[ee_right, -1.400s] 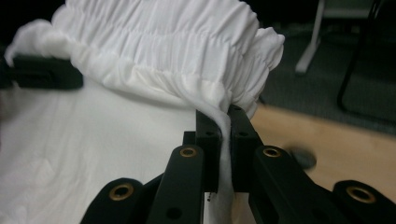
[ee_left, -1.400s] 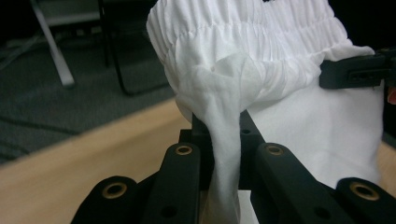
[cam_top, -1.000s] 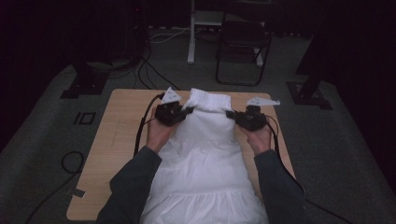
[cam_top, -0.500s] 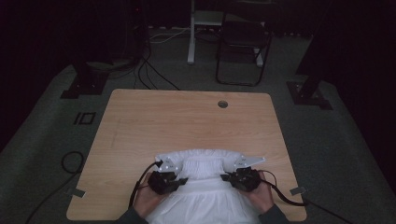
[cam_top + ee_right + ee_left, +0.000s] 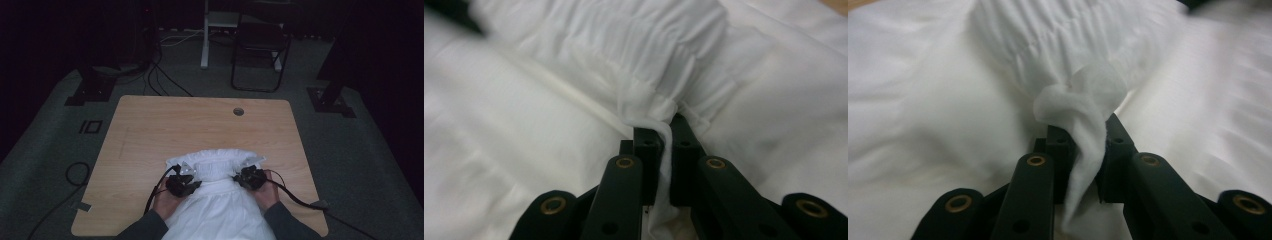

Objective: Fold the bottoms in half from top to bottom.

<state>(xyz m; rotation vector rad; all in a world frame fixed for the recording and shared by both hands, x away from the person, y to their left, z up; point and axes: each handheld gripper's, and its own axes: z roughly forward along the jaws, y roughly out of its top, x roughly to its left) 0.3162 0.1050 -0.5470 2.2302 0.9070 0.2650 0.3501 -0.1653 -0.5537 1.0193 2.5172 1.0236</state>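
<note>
White cloth: we see a white garment of thin, soft fabric, with a gathered, ribbed band across its far end.
Surface of cloth: we note fine pleats in the band from the left gripper view, and smoother, broad folds to either side of it.
Place: we find it on the near half of the wooden table, its lower part running off the near edge between the two sleeves.
Left gripper: we see the left gripper at the garment's left side; in its own view a twisted tuft of fabric sits between the jaws, which press on it. We note that these jaws have just been opening a little, with the tuft between them.
Right gripper: we see the right gripper at the garment's right side; its jaws are pressed close together on a thin fold of the band's edge.
Hands: we see one hand behind each gripper, low on the table.
Containers: none to record.
Table: we note a round hole near its far edge, well apart from the cloth.
</note>
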